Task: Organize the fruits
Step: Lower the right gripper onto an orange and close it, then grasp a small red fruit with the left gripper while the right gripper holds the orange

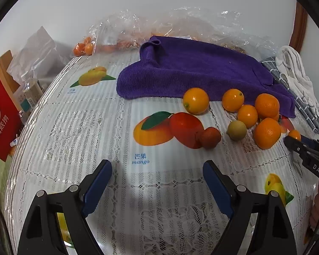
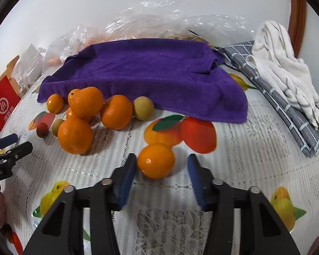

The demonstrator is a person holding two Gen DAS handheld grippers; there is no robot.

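Observation:
A small orange [image 2: 155, 160] lies on the fruit-print tablecloth [image 2: 244, 159] between the fingers of my right gripper [image 2: 162, 158]. The left pad is at its side, and a gap shows at the right pad. To its left lies a cluster of oranges [image 2: 75, 135], two greenish round fruits [image 2: 143, 108] and a small red fruit [image 2: 42, 130], along the edge of a purple towel [image 2: 148, 72]. In the left wrist view the same cluster [image 1: 267, 133] sits at the right. My left gripper [image 1: 157, 163] stands open over bare cloth with nothing between its fingers.
Clear plastic bags [image 1: 121, 31] with more fruit lie behind the towel against the wall. A grey checked cloth [image 2: 287, 110] and a white cloth [image 2: 282, 68] are piled at the right. A red box [image 1: 2, 114] and a bottle [image 1: 30, 91] stand off the table's left edge.

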